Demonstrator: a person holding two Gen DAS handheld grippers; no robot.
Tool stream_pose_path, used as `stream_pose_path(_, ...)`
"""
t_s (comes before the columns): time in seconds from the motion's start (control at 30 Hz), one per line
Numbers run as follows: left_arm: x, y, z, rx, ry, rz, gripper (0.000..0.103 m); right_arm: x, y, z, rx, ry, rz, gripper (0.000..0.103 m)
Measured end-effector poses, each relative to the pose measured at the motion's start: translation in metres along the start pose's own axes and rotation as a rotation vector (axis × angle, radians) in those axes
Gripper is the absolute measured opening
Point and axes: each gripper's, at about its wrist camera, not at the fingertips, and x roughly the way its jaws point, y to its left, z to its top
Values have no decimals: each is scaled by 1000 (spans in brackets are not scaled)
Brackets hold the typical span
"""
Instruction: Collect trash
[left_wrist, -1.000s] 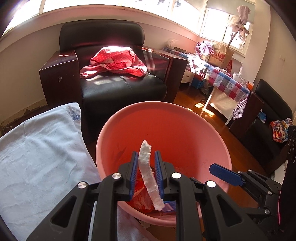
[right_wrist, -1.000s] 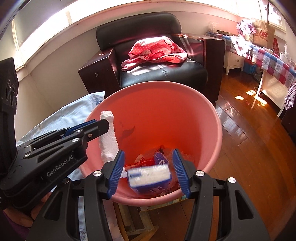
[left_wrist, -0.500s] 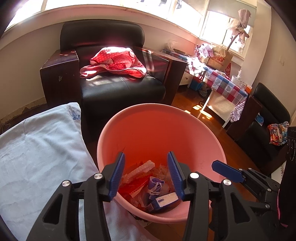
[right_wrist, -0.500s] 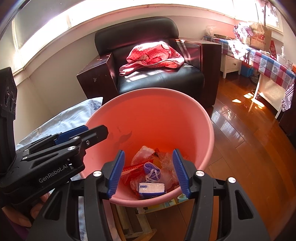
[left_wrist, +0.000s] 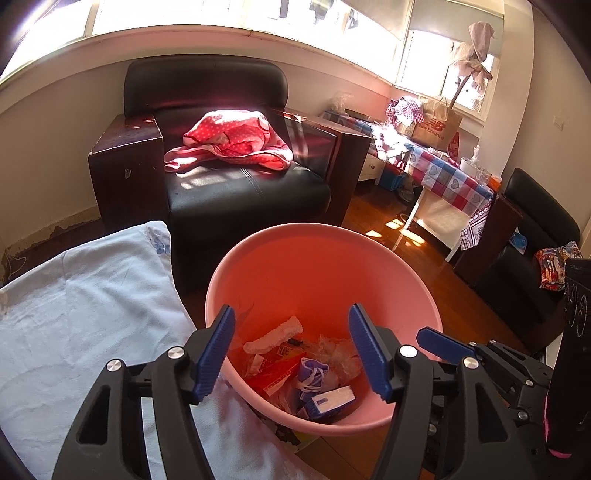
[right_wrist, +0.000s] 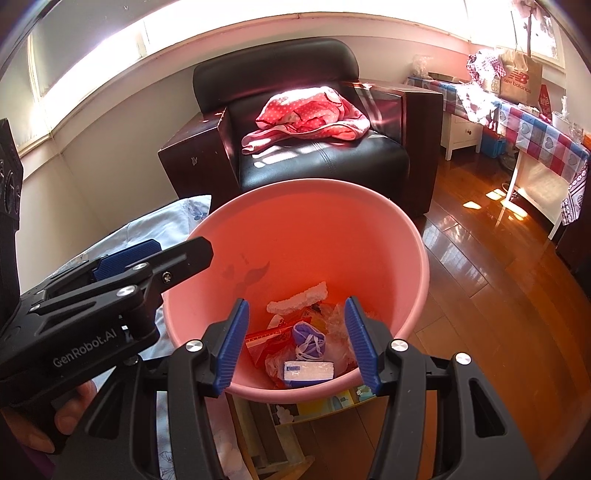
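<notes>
Left gripper (left_wrist: 291, 354), seen from its own camera, sits low centre of the frame over the pink bin (left_wrist: 417, 295); its jaws have just been opening and now stand spread wide with nothing between them. Below, in the bin's bottom: a white foam strip (left_wrist: 275, 334) lying loose at the upper left of the pile, a crumpled blue mask (left_wrist: 312, 371), a small blue-and-white box (left_wrist: 330, 400), red wrappers and clear film. Right gripper (left_wrist: 436, 341) pokes in at lower right. A pale blue sheet (left_wrist: 85, 302) fills the left side; black armchair (left_wrist: 229, 195) sits behind the bin in the upper middle. From the right wrist view, the right gripper (right_wrist: 295, 343) is lower centre, jaws parted and empty over the same bin (right_wrist: 417, 240); the foam strip (right_wrist: 297, 301), mask (right_wrist: 308, 338) and box (right_wrist: 308, 371) show between its blue pads. Left gripper (right_wrist: 122, 258) crosses in from the left edge, a hand (right_wrist: 48, 421) under it. Judgement: all this trash looks light. The foam is stiff but crumbly, so pinch it gently mid-length; the mask and film are soft and would bunch anywhere; the box would take a squeeze across its flat faces. Whether more trash remains outside the bin cannot be told.
</notes>
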Motion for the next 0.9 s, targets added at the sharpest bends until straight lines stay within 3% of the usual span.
stream_pose_path(0.53, -26, -8, -1, 16, -24, 14, 63, -13, 5, -3, 8, -18, -34, 55)
stream_pose_path(0.9, -65, 4, -8, -8, -76, 61, 63, -40, 30, -9, -43, -99, -29, 55)
